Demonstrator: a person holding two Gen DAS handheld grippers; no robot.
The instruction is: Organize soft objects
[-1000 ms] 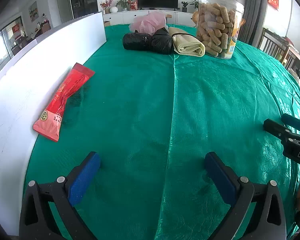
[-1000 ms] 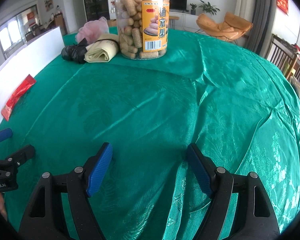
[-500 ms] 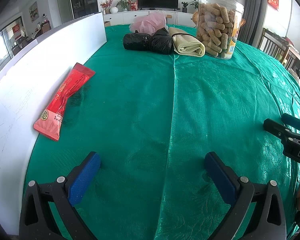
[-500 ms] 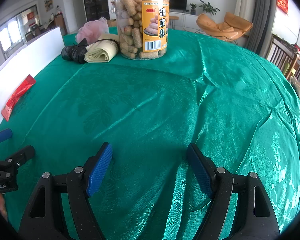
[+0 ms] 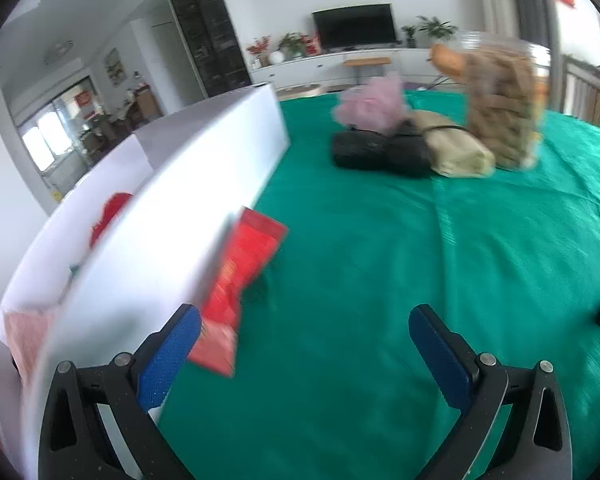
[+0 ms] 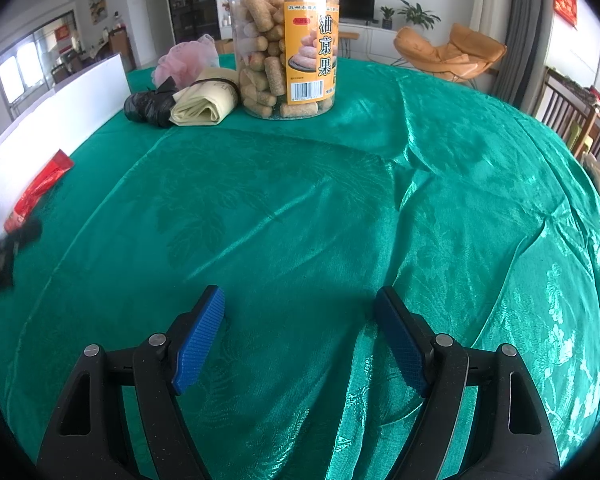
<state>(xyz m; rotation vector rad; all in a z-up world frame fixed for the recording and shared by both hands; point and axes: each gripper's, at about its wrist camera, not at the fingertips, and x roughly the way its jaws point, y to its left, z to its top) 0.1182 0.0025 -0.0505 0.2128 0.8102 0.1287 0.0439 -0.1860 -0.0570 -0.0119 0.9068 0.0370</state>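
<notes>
My left gripper [image 5: 304, 352] is open and empty, raised above the green cloth close to the white box [image 5: 204, 168]. A red snack packet [image 5: 240, 276] lies against the box's outer wall, just ahead of my left finger. Farther off lie a black bundle [image 5: 380, 150], a folded beige bag [image 5: 452, 148] and a pink mesh puff [image 5: 372, 106]. My right gripper [image 6: 300, 336] stands open over bare cloth; its view shows the same packet [image 6: 40, 188], black bundle [image 6: 150, 104], beige bag [image 6: 206, 100] and puff [image 6: 186, 60].
A clear jar of biscuit sticks [image 6: 288, 44] stands beside the beige bag. Inside the white box I see a red thing [image 5: 110, 216] and a pink thing [image 5: 28, 340], both blurred. The green tablecloth [image 6: 340, 200] is wrinkled on the right.
My left gripper has swung up and to the left, toward the white box, whose inside now shows; the view is blurred. The right gripper has stayed still.
</notes>
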